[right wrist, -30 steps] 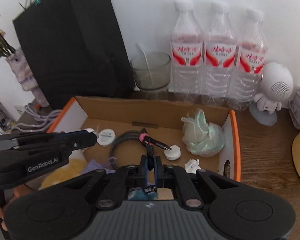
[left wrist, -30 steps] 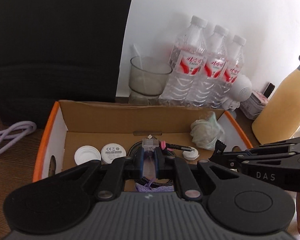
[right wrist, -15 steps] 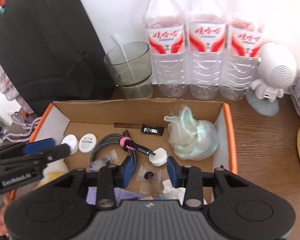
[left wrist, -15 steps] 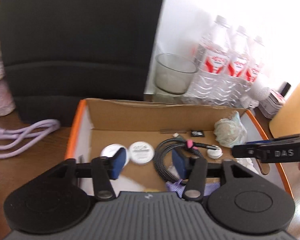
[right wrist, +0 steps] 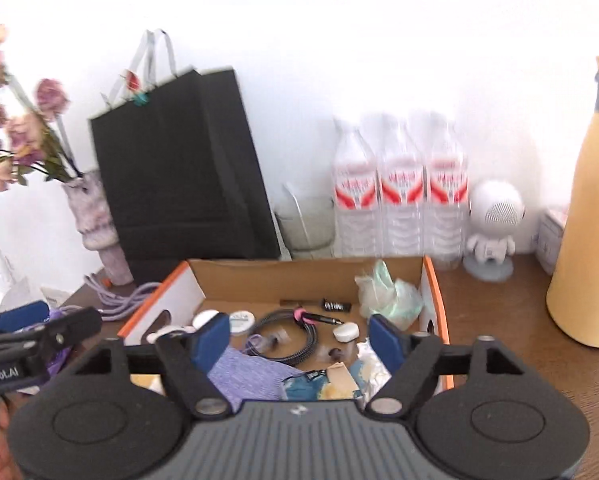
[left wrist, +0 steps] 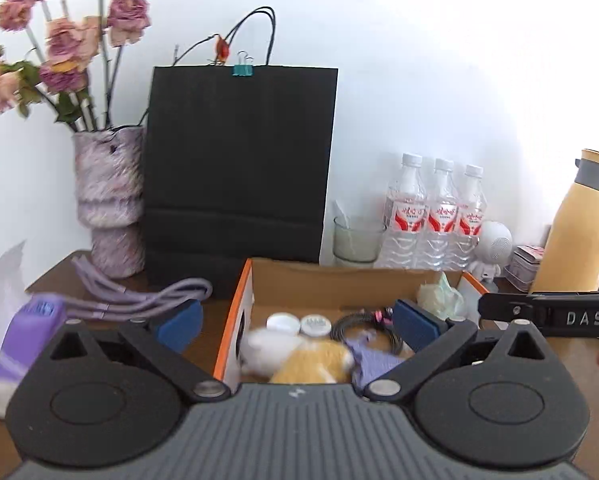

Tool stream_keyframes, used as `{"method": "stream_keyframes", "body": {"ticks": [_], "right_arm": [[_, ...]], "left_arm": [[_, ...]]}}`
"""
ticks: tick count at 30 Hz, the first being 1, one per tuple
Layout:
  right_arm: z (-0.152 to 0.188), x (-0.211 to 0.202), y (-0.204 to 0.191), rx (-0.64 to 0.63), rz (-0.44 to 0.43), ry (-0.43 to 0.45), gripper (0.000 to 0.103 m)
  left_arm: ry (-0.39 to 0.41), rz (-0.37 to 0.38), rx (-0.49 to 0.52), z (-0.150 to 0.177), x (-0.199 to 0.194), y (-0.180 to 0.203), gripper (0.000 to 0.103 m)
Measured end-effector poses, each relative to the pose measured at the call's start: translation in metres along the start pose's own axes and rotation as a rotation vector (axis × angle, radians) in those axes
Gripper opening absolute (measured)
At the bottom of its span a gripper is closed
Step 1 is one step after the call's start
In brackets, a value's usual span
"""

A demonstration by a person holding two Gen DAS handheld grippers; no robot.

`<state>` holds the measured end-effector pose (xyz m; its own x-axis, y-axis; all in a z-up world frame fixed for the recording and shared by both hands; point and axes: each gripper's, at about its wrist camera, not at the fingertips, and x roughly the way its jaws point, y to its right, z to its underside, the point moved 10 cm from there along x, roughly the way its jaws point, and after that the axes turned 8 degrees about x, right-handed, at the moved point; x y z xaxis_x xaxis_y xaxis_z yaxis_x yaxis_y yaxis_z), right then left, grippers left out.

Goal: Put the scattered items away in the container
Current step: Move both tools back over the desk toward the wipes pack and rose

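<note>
An orange-rimmed cardboard box [right wrist: 433, 280] [left wrist: 235, 312] sits on the wooden table. It holds a coiled black cable [right wrist: 287, 330], white round lids [left wrist: 285, 323], a pale green bag [right wrist: 391, 296], a purple cloth [right wrist: 243, 372], a small black item [right wrist: 335, 306] and a yellow-white plush [left wrist: 311, 356]. My left gripper [left wrist: 297, 322] is open and empty, pulled back above the box's near left corner. My right gripper [right wrist: 299, 340] is open and empty, above the box's near edge.
A black paper bag [left wrist: 239, 172] and a flower vase [left wrist: 109, 204] stand behind left. A purple cable [left wrist: 139, 296] and a purple object [left wrist: 27, 328] lie left of the box. A glass [right wrist: 309, 224], three water bottles [right wrist: 401, 196], a white figurine [right wrist: 495, 224] and a yellow flask [right wrist: 591, 220] stand behind and right.
Both grippers opened, releasing small items into the box, then pulled back and up. The views widened to show the bag, vase and flask.
</note>
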<state>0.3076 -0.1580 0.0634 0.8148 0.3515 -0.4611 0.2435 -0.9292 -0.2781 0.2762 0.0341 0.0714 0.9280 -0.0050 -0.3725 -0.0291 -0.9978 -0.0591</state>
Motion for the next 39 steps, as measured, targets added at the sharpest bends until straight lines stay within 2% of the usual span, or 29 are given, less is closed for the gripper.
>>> {"method": "stream_keyframes", "body": {"ticks": [2,7,9,11,14,16,19,22,25,29,31,33,35,37,39], "right_arm": [[0.021,-0.018,-0.009,-0.006,-0.013,-0.008,0.084],[0.061,-0.079,-0.02,0.041,-0.011,0.056,0.087],[0.075,-0.103,-0.023,0.065,-0.014,0.072,0.087],[0.086,-0.125,-0.023,0.09,-0.024,0.113,0.088],[0.099,-0.149,-0.023,0.059,-0.027,0.148,0.088],[0.107,-0.158,-0.022,0.009,0.019,0.16,0.088],[0.123,-0.167,-0.019,0.0,0.064,0.164,0.088],[0.139,-0.174,-0.022,0.011,0.084,0.136,0.088],[0.144,-0.187,-0.033,-0.005,0.072,0.175,0.088],[0.149,-0.187,-0.037,-0.022,0.111,0.161,0.088],[0.149,-0.186,-0.031,-0.019,0.133,0.156,0.088],[0.149,-0.184,-0.022,-0.014,0.149,0.139,0.09],[0.153,-0.182,-0.01,-0.018,0.206,0.106,0.09],[0.156,-0.185,-0.003,-0.013,0.211,0.105,0.09],[0.161,-0.187,0.001,-0.003,0.197,0.104,0.091]], "left_arm": [[0.016,-0.037,-0.006,0.013,-0.024,-0.001,0.103],[0.071,-0.108,-0.008,0.046,-0.095,0.001,0.103],[0.076,-0.103,-0.055,0.061,-0.118,0.007,0.103],[0.055,-0.059,-0.092,0.077,-0.134,0.017,0.103],[0.069,-0.074,-0.09,0.096,-0.159,0.029,0.103],[0.103,-0.068,-0.074,0.101,-0.175,0.035,0.103],[0.139,-0.084,-0.075,0.106,-0.191,0.035,0.103],[0.128,-0.082,-0.092,0.111,-0.198,0.032,0.103],[0.12,-0.054,-0.103,0.114,-0.202,0.031,0.103],[0.092,-0.039,-0.094,0.121,-0.196,0.034,0.103],[0.044,-0.048,-0.077,0.125,-0.183,0.036,0.103],[-0.033,-0.06,-0.07,0.132,-0.165,0.038,0.103],[-0.125,-0.039,-0.061,0.144,-0.153,0.042,0.103],[-0.137,-0.027,-0.061,0.15,-0.154,0.045,0.103],[-0.114,-0.033,-0.037,0.15,-0.16,0.047,0.103]]}}
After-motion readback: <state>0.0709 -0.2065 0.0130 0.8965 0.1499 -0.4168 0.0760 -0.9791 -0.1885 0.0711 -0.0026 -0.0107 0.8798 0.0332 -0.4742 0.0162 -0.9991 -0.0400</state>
